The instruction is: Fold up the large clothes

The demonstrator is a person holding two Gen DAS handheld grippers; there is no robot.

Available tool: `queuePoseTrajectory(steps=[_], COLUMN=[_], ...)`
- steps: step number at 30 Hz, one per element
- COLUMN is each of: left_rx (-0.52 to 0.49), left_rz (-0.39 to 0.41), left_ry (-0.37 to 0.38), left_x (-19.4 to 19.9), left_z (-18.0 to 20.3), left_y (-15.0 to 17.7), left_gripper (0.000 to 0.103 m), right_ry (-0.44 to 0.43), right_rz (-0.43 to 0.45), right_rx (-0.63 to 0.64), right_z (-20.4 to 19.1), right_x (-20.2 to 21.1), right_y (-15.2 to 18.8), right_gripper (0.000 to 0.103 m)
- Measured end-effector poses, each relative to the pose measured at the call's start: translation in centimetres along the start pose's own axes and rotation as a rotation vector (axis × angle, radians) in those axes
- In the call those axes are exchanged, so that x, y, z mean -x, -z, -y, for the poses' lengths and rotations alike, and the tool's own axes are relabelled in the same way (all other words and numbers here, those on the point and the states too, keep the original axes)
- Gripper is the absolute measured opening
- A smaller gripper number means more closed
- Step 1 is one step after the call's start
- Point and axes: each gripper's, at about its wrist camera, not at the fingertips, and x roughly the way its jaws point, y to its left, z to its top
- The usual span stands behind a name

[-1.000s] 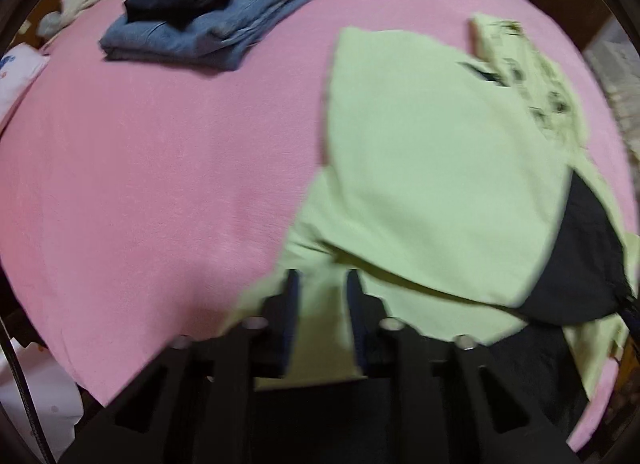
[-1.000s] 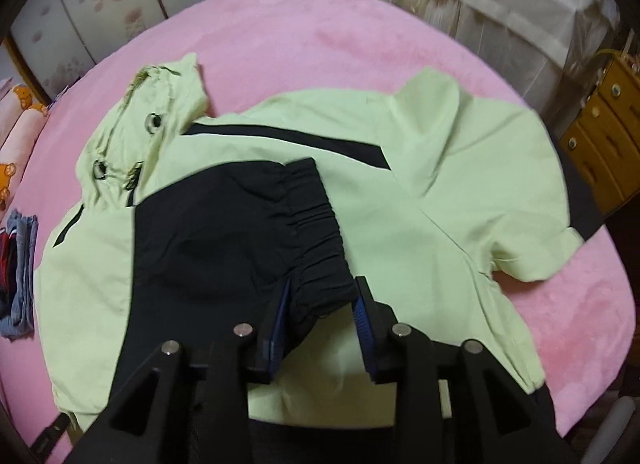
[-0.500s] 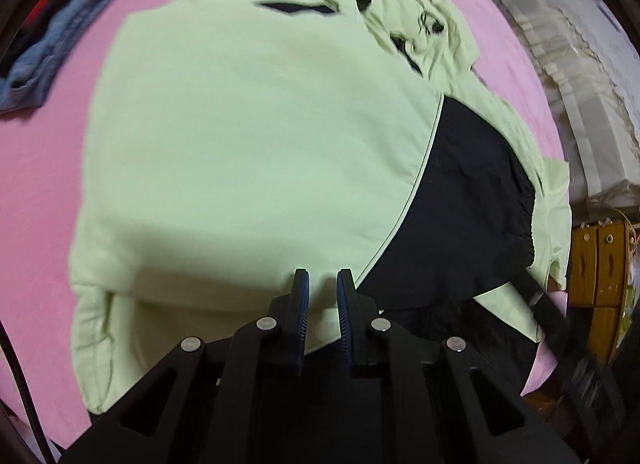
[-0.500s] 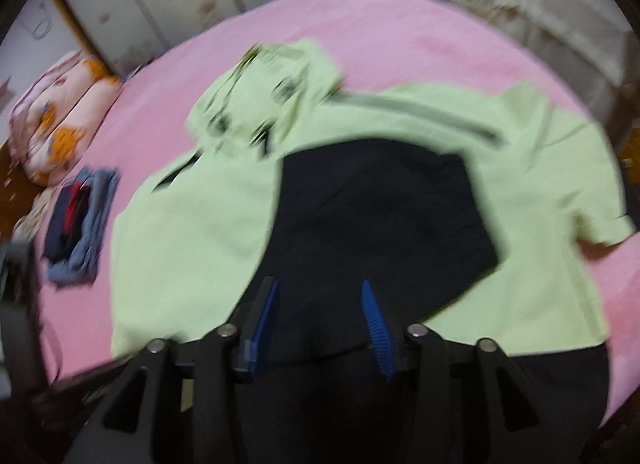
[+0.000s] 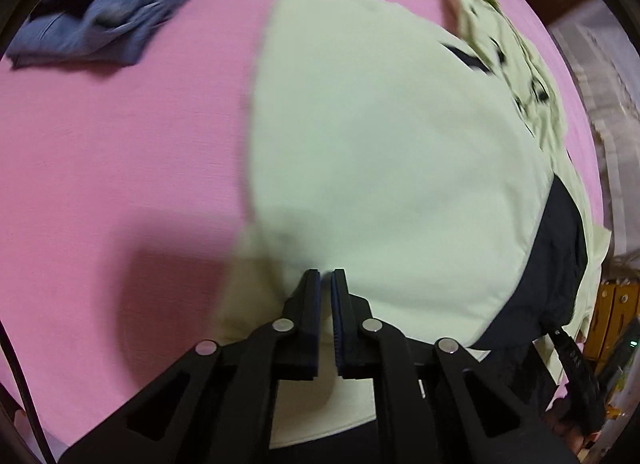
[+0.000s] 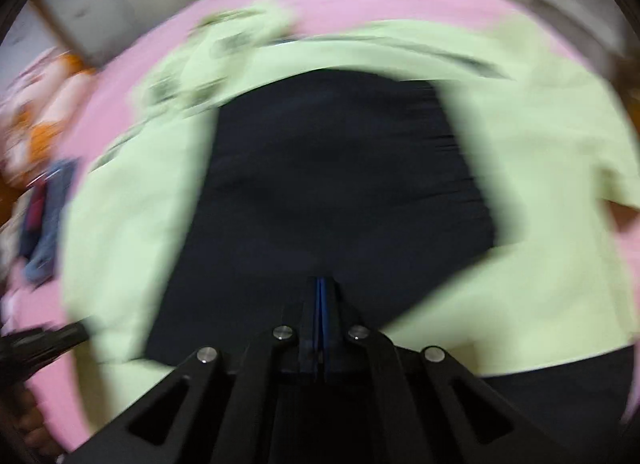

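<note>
A large pale green jacket (image 5: 380, 152) with black panels lies spread on the pink bed (image 5: 100, 152), its hood (image 5: 504, 44) at the far right. My left gripper (image 5: 326, 276) is shut on the jacket's near green hem. In the blurred right wrist view the jacket (image 6: 540, 192) shows a big black panel (image 6: 332, 192) in the middle. My right gripper (image 6: 321, 284) has its jaws pressed together at the near edge of that black panel; the blur hides whether cloth is pinched between them.
A stack of folded blue and dark clothes (image 5: 120, 12) lies at the far left of the bed, also in the right wrist view (image 6: 44, 232). Pillows (image 6: 40, 104) lie at the left. Wooden drawers (image 5: 612, 316) stand beyond the bed's right edge.
My right gripper has gone from wide open to shut at the black panel's edge. My left gripper stays shut on the green hem and has swung left. Both views have shifted.
</note>
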Motion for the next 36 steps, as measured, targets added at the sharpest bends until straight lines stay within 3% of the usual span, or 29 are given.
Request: queuePoseTrajectory(steps=[1, 3, 4, 6, 8, 12, 15, 19, 23, 26, 31, 33, 35, 36], left_rx=[0.007, 0.020, 0.029, 0.048, 0.030, -0.079, -0.148, -0.172, -0.157, -0.136, -0.016, 0.017, 0.047, 0.052], left_rz=[0.006, 0.025, 0.035, 0.045, 0.045, 0.023, 0.015, 0.030, 0.062, 0.121, 0.209, 0.239, 0.264, 0.264], left_ry=[-0.003, -0.024, -0.024, 0.027, 0.073, 0.174, 0.192, 0.209, 0.191, 0.159, 0.115, 0.064, 0.039, 0.027], left_x=[0.1, 0.7, 0.9, 1.7, 2.4, 2.4, 1.0, -1.5, -3.1, -3.1, -2.7, -2.5, -2.4, -2.5], left_z=[-0.7, -1.9, -2.1, -3.0, -3.0, -0.7, 2.1, 4.4, 4.8, 4.1, 1.3, 0.3, -0.1, -0.2], left_y=[-0.1, -0.4, -0.5, -1.1, -1.8, -3.5, -5.7, -8.8, -11.0, -12.0, -13.4, -13.8, -14.2, -14.4], left_gripper=[0.005, 0.005, 0.005, 0.005, 0.005, 0.006, 0.006, 0.006, 0.005, 0.006, 0.006, 0.005, 0.005, 0.006], right_ry=[0.020, -0.022, -0.016, 0.077, 0.066, -0.243, -0.426, -0.526, -0.500, -0.439, -0.317, -0.349, -0.193, -0.162], right_rz=[0.005, 0.011, 0.000, -0.008, 0.025, 0.089, 0.038, -0.054, -0.045, 0.004, 0.099, 0.113, 0.164, 0.179], right_rx=[-0.050, -0.106, -0.085, 0.001, 0.039, 0.032, 0.049, 0.078, 0.106, 0.092, -0.085, -0.142, -0.175, -0.185], right_z=[1.9, 3.9, 3.8, 1.7, -0.6, -7.0, -12.5, -19.0, -21.9, -20.4, -11.4, -8.2, -5.0, -3.7], right_x=[0.0, 0.3, 0.3, 0.8, 1.8, 2.7, 0.6, -3.5, -6.2, -7.5, -7.1, -6.8, -5.8, -5.6], right_y=[-0.3, -0.6, -0.9, -1.2, -1.2, -0.8, -0.1, -0.1, -1.3, -4.1, -7.9, -8.6, -9.1, -9.3], right_gripper=[0.000, 0.000, 0.000, 0.000, 0.003, 0.003, 0.003, 0.002, 0.002, 0.000, 0.000, 0.000, 0.000, 0.000])
